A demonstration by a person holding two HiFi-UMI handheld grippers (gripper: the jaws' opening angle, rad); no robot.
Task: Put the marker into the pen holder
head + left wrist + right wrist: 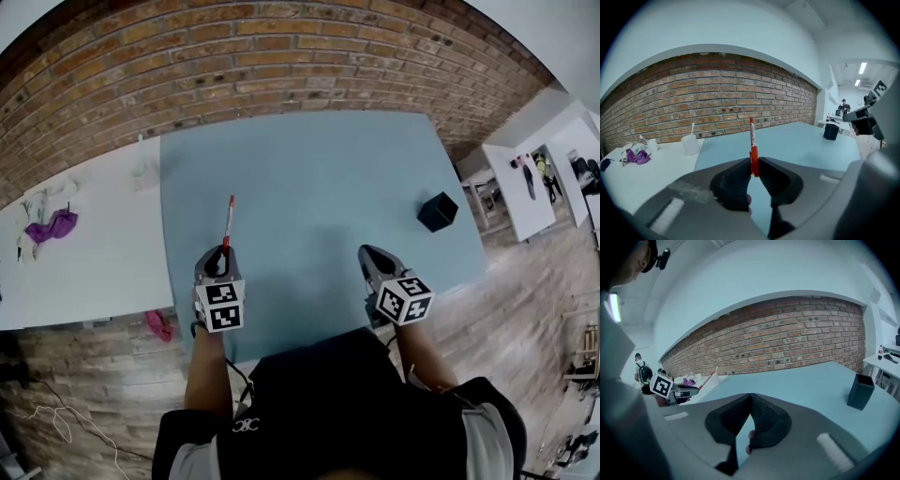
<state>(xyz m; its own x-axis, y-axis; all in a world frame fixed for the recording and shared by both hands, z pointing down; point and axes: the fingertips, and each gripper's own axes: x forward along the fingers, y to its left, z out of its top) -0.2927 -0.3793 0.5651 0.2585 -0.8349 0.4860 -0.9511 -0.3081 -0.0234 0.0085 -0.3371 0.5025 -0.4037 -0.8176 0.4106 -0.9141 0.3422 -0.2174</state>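
Setting: open-plan lab or workshop space. Indicators: exposed brick wall [281, 56], pale blue worktable [319, 187] abutting a white table [94, 253], wood-plank floor [525, 309], ceiling strip lights [862, 68], a person [843, 107] standing at distant white benches

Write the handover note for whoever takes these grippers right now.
Left claw: shut on the red marker, gripped near one end, the rest sticking out ahead.
Right claw: shut, nothing in it.
Pen holder: upright on the blue table, far right, apart from both claws.
Done: marker grasped.
Left: carry it across to the pen holder and drop it in.
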